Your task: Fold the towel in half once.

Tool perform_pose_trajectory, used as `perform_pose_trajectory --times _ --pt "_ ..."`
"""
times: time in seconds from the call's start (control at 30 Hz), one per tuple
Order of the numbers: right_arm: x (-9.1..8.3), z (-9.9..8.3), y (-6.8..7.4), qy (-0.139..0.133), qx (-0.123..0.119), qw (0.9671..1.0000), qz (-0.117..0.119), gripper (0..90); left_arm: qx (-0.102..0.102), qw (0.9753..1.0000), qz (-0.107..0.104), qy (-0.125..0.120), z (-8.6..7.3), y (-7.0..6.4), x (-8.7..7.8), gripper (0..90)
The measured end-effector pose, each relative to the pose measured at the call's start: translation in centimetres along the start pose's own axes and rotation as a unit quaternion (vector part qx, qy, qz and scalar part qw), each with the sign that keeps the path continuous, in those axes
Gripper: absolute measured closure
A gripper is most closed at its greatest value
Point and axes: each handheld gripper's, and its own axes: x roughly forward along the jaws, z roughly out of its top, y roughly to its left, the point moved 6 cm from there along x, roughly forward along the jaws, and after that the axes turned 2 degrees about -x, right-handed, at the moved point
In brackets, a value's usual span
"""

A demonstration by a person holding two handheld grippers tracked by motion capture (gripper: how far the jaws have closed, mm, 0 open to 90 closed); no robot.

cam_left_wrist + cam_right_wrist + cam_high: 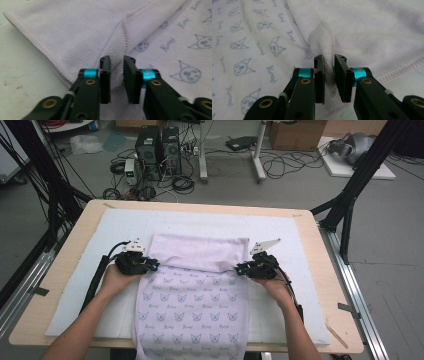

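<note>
A lilac towel (pixel 192 305) printed with blue cat faces lies on the white mat (pixel 112 227), and its near end hangs over the table's front edge. Its far part is folded back toward me, so the plain underside (pixel 200 251) shows. My left gripper (pixel 150 266) is at the towel's left edge, where the fold meets the printed side. In the left gripper view its jaws (pixel 117 62) are shut on a pinch of the hemmed towel (pixel 75 32). My right gripper (pixel 241 269) mirrors it at the right edge, its jaws (pixel 329 60) shut on a bunched fold of towel (pixel 372 27).
The mat covers most of the wooden table (pixel 320 265). Black frame posts (pixel 350 195) stand at the table's far corners. On the floor beyond are computer towers (pixel 157 150), loose cables and a cardboard box (pixel 295 134).
</note>
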Motion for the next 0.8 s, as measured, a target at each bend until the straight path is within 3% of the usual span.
perform_pose_trajectory --times 0.07,0.2,0.27,0.33,0.43,0.57,0.7,0.8 --pt "-0.1 0.0 0.0 0.000 0.001 1.0000 -0.002 79.9 0.003 1.0000 0.004 -0.002 0.1 0.0 -0.2 86.5" --pt "-0.4 0.1 0.0 -0.006 0.002 1.0000 -0.002 80.9 0.005 1.0000 -0.004 -0.002 0.1 -0.1 -0.7 85.9" --pt "-0.5 0.1 0.0 -0.006 0.002 1.0000 -0.002 81.0 -0.001 1.0000 -0.003 -0.007 0.3 -0.1 -0.8 79.9" --pt "-0.5 0.1 -0.1 -0.009 0.003 1.0000 -0.003 80.9 -0.015 0.9998 -0.012 -0.009 0.3 -0.1 -0.7 66.5" --pt "-0.4 0.1 -0.1 -0.008 0.005 1.0000 -0.001 80.6 -0.015 0.9996 -0.023 0.007 -0.1 -0.3 -0.1 60.1" --pt "-0.3 0.1 -0.1 -0.008 0.004 1.0000 -0.001 80.1 -0.005 0.9999 -0.013 0.006 -0.1 -0.4 0.2 56.5" --pt "-0.3 0.1 -0.2 -0.011 0.007 0.9999 -0.003 79.6 0.004 0.9998 0.013 0.011 -0.1 -0.2 0.2 65.5" --pt "-0.1 0.1 -0.1 -0.009 0.007 0.9999 0.000 79.8 -0.011 0.9998 0.014 0.011 -0.1 0.3 0.0 81.7"
